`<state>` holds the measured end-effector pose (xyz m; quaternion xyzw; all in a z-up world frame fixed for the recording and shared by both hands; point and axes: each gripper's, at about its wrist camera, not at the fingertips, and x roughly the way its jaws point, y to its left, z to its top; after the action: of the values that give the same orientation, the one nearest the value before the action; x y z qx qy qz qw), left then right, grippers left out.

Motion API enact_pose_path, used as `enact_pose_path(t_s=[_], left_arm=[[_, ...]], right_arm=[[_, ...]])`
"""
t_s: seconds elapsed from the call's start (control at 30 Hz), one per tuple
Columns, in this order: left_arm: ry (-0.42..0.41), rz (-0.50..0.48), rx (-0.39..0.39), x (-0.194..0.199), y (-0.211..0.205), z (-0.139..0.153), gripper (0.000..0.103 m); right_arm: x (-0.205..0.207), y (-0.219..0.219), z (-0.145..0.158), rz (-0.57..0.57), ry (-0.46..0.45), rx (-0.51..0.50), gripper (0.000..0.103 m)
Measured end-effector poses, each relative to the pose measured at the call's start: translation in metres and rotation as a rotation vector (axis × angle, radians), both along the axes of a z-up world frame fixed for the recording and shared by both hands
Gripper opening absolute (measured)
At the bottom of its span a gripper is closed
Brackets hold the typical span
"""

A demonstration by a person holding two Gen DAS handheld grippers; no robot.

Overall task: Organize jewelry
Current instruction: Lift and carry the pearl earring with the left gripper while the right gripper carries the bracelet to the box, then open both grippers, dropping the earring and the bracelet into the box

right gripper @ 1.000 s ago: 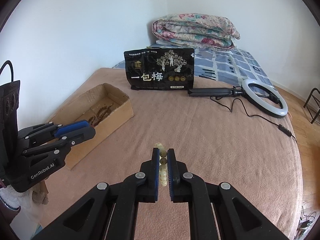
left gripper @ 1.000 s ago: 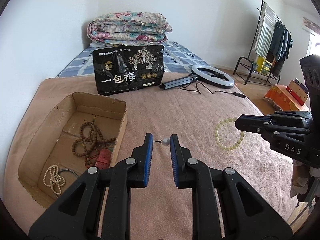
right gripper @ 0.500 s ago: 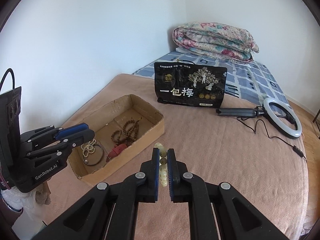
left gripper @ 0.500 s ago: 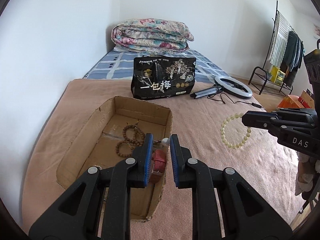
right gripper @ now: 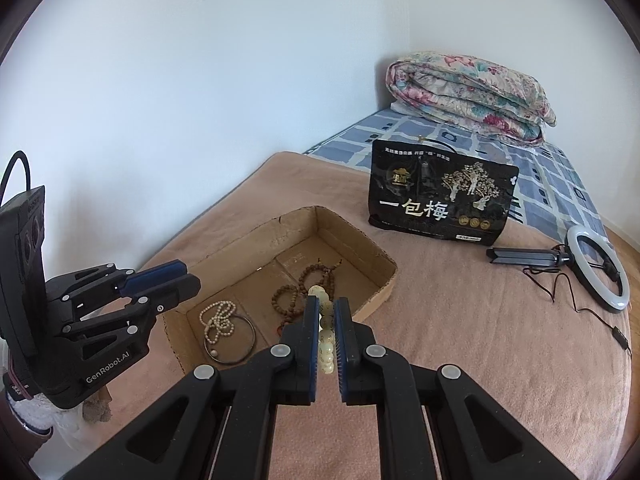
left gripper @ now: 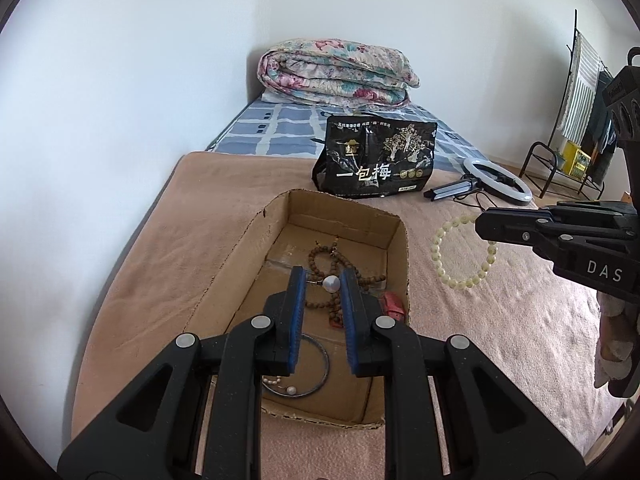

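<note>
Where white walls meet, a tan blanket (left gripper: pixel 168 240) lies.

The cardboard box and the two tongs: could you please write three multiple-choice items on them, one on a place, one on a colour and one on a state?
1. Where does the dark bangle lie?
A. inside the cardboard box
B. on the folded quilt
C. beside the ring light

2. What colour is the bead bracelet in the right tongs?
A. red
B. pale yellow-green
C. black

3. What is the state of the left tongs?
A. empty and wide open
B. out of view
C. shut on a pearl stud

Answers: 1 A, the bangle rests on the box floor near the pearl string. 2 B, its beads look pale yellow-green in both views. 3 C, the pearl and its pin span the gap between the pads.
</note>
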<state>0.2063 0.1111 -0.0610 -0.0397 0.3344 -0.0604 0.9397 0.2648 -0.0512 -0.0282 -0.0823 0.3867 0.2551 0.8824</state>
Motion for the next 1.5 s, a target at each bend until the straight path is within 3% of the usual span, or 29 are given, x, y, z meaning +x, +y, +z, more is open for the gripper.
enact_pose_path(t_s=[0.47, 1.03, 1.1, 1.17, 1.23, 1.27, 1.3, 1.5], left_arm=[[0.028, 0.046, -0.008, -0.002, 0.033, -0.018, 0.016], [0.058, 0.052, -0.018, 0.008, 0.037, -0.031, 0.016], [0.060, 0.053, -0.018, 0.008, 0.037, -0.031, 0.016], [0.060, 0.052, -0.017, 0.008, 0.037, -0.031, 0.017], [0.060, 0.052, -0.018, 0.009, 0.037, -0.032, 0.035], [0.055, 0.050, -0.021, 0.009, 0.037, -0.032, 0.051], [0.049, 0.051, -0.021, 0.008, 0.036, -0.032, 0.060], [0.052, 0.059, 0.000, 0.007, 0.034, -0.034, 0.064]], right_arm=[[0.018, 0.044, -0.021, 0.031, 0.039, -0.011, 0.005], [0.034, 0.051, -0.044, 0.017, 0.085, -0.015, 0.007], [0.035, 0.050, -0.043, 0.008, 0.077, -0.014, 0.029], [0.034, 0.050, -0.041, -0.001, 0.064, -0.014, 0.042], [0.034, 0.050, -0.040, -0.006, 0.060, -0.013, 0.056], [0.034, 0.050, -0.039, -0.010, 0.055, -0.016, 0.070], [0.032, 0.050, -0.038, -0.013, 0.043, -0.017, 0.081], [0.030, 0.051, -0.033, -0.030, 0.024, -0.017, 0.092]])
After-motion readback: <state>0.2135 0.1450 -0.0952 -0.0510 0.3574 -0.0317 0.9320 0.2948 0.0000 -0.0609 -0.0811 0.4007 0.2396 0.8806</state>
